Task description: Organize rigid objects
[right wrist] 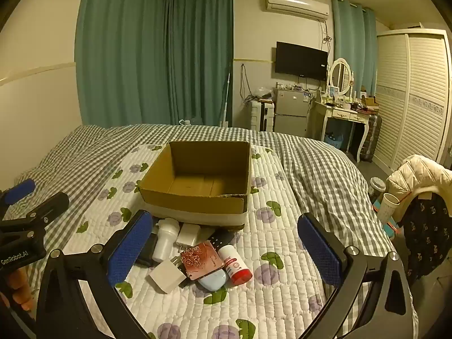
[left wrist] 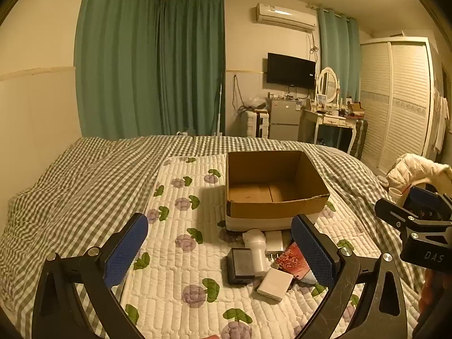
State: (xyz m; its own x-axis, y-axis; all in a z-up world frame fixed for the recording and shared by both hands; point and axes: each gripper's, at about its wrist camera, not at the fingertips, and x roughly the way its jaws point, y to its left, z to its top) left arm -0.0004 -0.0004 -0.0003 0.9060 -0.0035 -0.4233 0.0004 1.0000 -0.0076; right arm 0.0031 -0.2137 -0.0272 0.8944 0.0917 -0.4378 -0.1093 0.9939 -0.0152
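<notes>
Several small hard things lie heaped on the floral quilted pad (right wrist: 271, 288), just in front of the empty cardboard box (right wrist: 197, 180): a white bottle (right wrist: 165, 241), a white charger (right wrist: 167, 276), a red-capped tube (right wrist: 236, 265), a rose-patterned case (right wrist: 200, 260) overlapping a pale blue one (right wrist: 213, 281). Both the left gripper (left wrist: 220, 251) and right gripper (right wrist: 226, 251) hover spread wide, holding nothing. Trouble, I'd guess: the pile is tight, so closing on one piece could nudge its neighbours, and the soft bedding may let items tip or slide away.
</notes>
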